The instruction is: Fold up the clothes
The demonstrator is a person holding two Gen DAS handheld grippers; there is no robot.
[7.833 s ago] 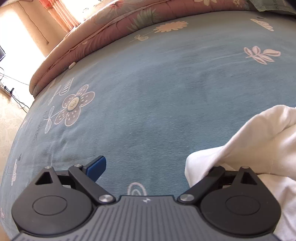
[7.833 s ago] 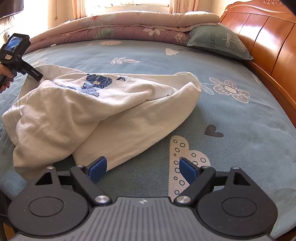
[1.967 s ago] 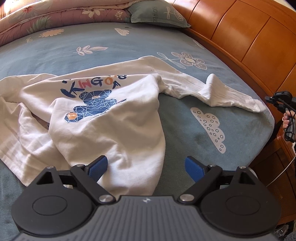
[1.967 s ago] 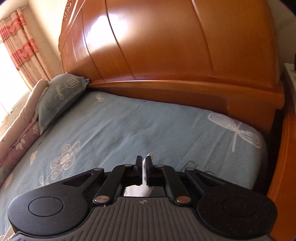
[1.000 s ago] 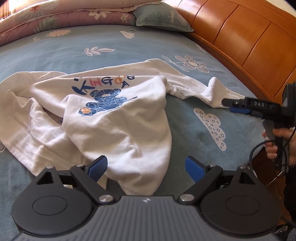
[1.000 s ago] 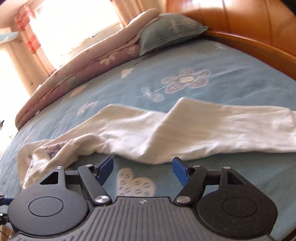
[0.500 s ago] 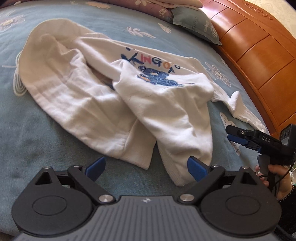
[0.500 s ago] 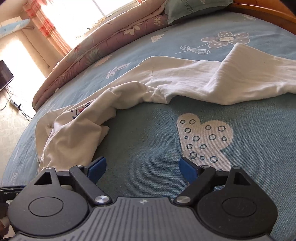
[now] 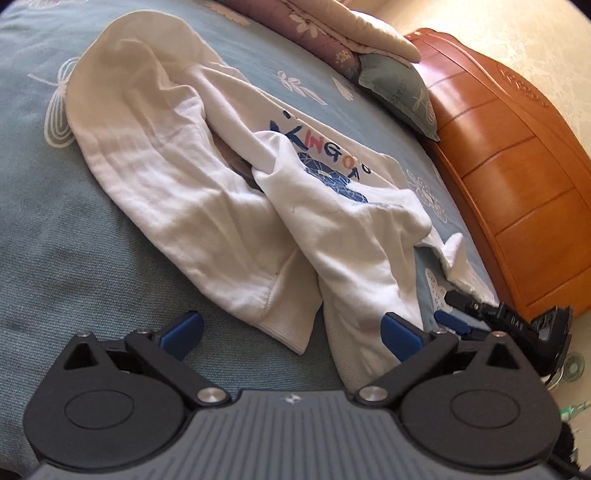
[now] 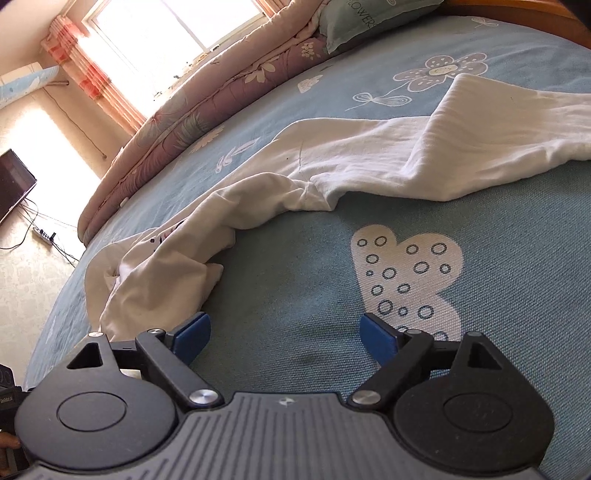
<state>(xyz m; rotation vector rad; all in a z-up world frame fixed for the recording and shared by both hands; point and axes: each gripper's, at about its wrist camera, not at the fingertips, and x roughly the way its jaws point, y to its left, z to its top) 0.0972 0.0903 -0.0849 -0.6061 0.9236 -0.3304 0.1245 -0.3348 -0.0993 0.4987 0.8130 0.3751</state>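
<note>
A white sweatshirt [image 9: 229, 206] with a blue print lies crumpled on the blue bedsheet [image 9: 55, 258]. Its ribbed hem points toward my left gripper [image 9: 291, 330], whose jaws are opening. The hem edge lies between the blue pads [image 9: 184, 328], which do not press on it. To the right, my right gripper [image 9: 456, 310] hovers by the bed's edge near the sleeve end. In the right wrist view, my right gripper [image 10: 284, 334] stands wide open over bare sheet. The bunched body [image 10: 159, 273] is at its left, and the long sleeve [image 10: 443, 147] stretches across ahead.
A wooden headboard [image 9: 517, 166] runs along the right side of the bed. A grey-green pillow [image 9: 399, 92] and a folded pink quilt [image 10: 207, 110] lie at the far end. A window [image 10: 166, 29], a TV [image 10: 11, 181] and floor cables are on the left.
My right gripper let go of the white sleeve, opened and swung round over the sheet. My left gripper rolled and sank toward the sweatshirt's hem, its jaws a little wider.
</note>
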